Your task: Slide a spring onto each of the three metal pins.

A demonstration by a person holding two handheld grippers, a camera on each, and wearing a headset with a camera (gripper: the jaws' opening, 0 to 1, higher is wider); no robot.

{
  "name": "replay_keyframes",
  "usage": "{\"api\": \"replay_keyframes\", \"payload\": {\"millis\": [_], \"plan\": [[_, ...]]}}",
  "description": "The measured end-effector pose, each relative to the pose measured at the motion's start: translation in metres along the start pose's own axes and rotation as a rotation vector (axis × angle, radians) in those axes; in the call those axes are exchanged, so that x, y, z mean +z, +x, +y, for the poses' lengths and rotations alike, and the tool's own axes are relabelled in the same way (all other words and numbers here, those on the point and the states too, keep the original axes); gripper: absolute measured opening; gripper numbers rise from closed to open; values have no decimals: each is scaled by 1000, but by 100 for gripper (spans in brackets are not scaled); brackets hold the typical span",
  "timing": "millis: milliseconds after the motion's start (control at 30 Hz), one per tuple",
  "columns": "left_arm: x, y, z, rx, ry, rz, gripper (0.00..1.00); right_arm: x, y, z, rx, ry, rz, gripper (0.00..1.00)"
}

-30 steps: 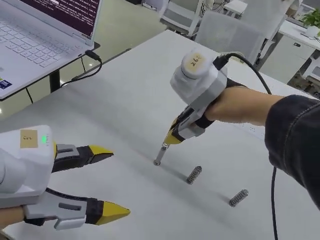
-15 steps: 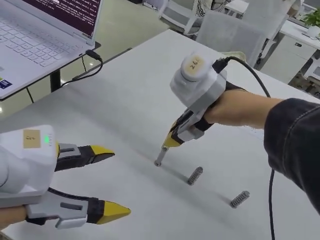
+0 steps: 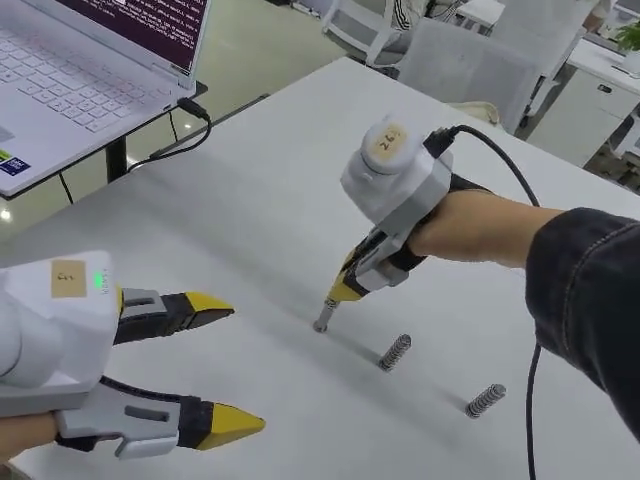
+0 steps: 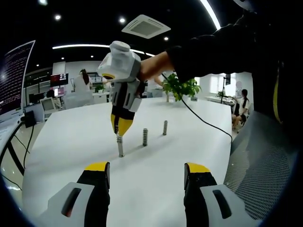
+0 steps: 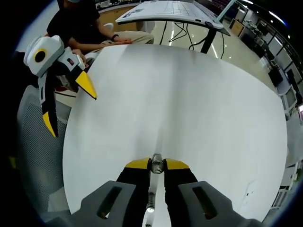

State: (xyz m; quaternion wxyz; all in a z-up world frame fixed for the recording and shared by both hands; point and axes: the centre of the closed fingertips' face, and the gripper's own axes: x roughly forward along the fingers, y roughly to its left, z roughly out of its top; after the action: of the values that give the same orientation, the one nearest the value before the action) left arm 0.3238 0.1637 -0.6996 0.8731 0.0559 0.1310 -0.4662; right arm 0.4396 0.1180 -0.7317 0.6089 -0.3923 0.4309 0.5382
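Right gripper view: the right hand-held gripper (image 5: 157, 166) has its yellow-tipped jaws drawn narrow on a spring (image 5: 157, 162), and the coil is pinched end-on between them. Directly below the coil, in the gap between the jaw bodies, the metal pin (image 5: 150, 202) runs down toward the white surface (image 5: 199, 94).

Head view: this supplies the standing of the parts. The pin is upright on the surface, the jaw tips and the held spring are at its upper end, and its lower shaft is bare. A second spring (image 3: 395, 352) stands just to the right of the pin. A third spring (image 3: 485, 400) stands further right, apart from the second. Both are clear of the right hand-held gripper. Whether pins run inside them cannot be told.

The left hand-held gripper (image 3: 235, 368) is at the near left of the surface, well apart from the pin. Its jaws are wide and nothing is between them. An open laptop (image 3: 80, 70) sits beyond the surface's left edge.

Left gripper view: the side profile is recorded here. The right hand-held gripper points steeply down onto the pin top, and the three uprights stand in a receding row.
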Motion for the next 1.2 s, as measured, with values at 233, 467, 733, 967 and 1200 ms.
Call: {"api": "replay_keyframes", "payload": {"millis": [233,467,733,967,1200], "plan": [[-2,0,1,1,-6,2,59,-6,11,0,4,12,9,8],[-4,0,2,3,-12,3,59,-11,20,1,12,26,13,8],[-5,2,1,-1,-12,4,59,-15,32,1,17,36,13,8],[-5,3,1,-3,-12,4,58,-19,37,1,11,37,19,8],[-6,2,1,-2,-14,5,58,-19,41,2,12,41,18,9]]}}
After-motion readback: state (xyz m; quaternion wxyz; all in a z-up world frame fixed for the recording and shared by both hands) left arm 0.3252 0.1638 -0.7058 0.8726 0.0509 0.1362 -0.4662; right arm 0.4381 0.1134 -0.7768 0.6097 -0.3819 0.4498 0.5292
